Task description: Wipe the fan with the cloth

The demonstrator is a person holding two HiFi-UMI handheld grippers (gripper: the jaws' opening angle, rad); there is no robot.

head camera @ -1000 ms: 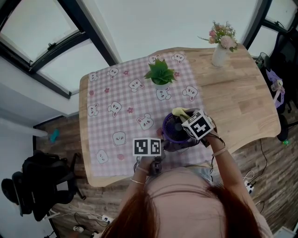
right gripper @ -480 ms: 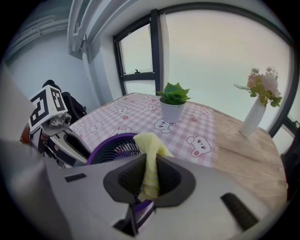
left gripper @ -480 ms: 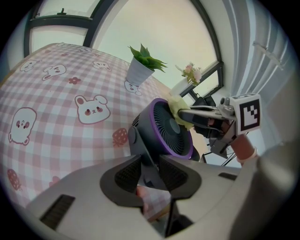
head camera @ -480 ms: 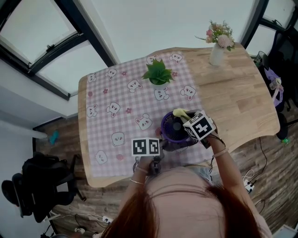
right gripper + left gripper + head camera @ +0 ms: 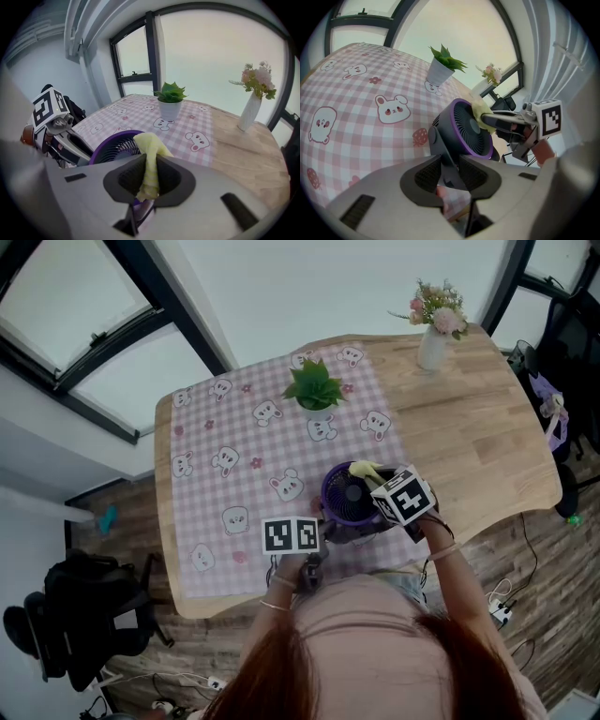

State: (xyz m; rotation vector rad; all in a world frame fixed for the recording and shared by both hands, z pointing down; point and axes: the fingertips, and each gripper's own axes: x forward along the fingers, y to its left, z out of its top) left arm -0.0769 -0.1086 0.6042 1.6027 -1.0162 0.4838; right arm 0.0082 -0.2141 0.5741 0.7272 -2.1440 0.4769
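Observation:
A small purple fan (image 5: 349, 495) stands near the front edge of the checked tablecloth (image 5: 234, 465), its grille facing up and away. My left gripper (image 5: 450, 174) is shut on the fan's dark stand (image 5: 446, 154), with both pads against it. My right gripper (image 5: 150, 173) is shut on a yellow cloth (image 5: 149, 159). The cloth's free end (image 5: 364, 470) lies on the far rim of the fan (image 5: 112, 146). In the left gripper view the right gripper (image 5: 497, 123) reaches in from the right and presses the cloth (image 5: 480, 110) against the grille's upper edge.
A potted green plant (image 5: 316, 390) stands on the tablecloth beyond the fan. A white vase of pink flowers (image 5: 433, 334) sits at the far right of the wooden table (image 5: 478, 446). A black chair (image 5: 75, 606) stands on the floor at the left.
The right gripper has rolled slightly with the cloth at the fan's rim. The left gripper and the fan have kept still.

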